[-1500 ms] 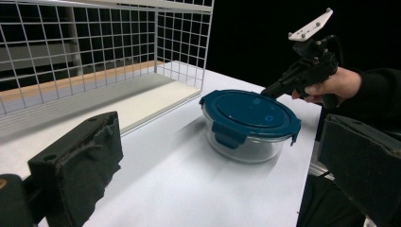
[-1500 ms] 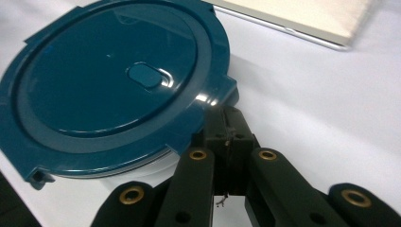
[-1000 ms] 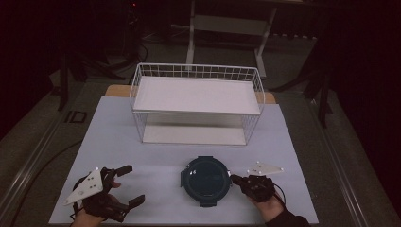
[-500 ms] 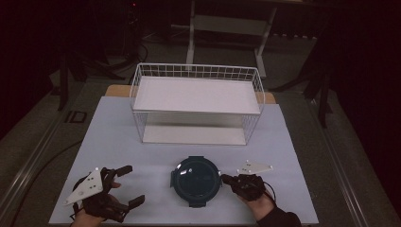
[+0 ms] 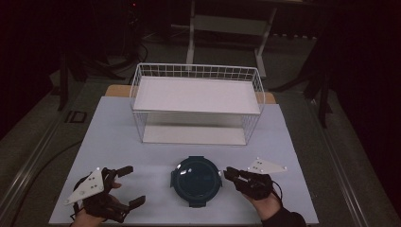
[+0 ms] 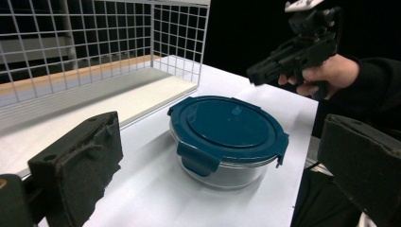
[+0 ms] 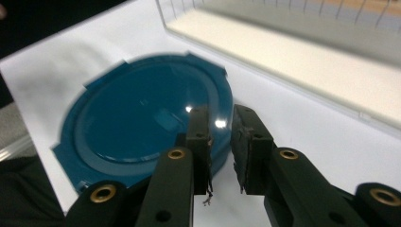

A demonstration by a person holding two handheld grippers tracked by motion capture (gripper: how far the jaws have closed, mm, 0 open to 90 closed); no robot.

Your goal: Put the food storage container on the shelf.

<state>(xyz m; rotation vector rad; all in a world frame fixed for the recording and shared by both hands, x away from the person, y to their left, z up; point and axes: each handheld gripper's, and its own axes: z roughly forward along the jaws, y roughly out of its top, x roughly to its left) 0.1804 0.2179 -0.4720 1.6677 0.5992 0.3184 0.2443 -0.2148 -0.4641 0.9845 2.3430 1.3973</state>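
Observation:
A round glass container with a dark blue clip lid (image 5: pixel 196 181) stands near the front middle of the white table (image 5: pixel 113 132). My left gripper (image 5: pixel 134 185) rests to its left, open wide and empty; the left gripper view looks between its jaws (image 6: pixel 227 163) at the container (image 6: pixel 227 127). My right gripper (image 5: pixel 229 173) is at the container's right rim. Its jaws have just been opening and stand a narrow gap apart (image 7: pixel 220 130), with nothing between them, tips over the lid's edge (image 7: pixel 142 118). I cannot tell whether they touch it.
A white wire basket (image 5: pixel 196 71) with a white shelf board stands across the back middle of the table, close behind the container. A strip of bare table lies between them. Dark floor and table legs lie beyond.
The container slid a little to the left, and my right gripper followed it left. Most of this happened in the first half second. My left gripper stayed where it was.

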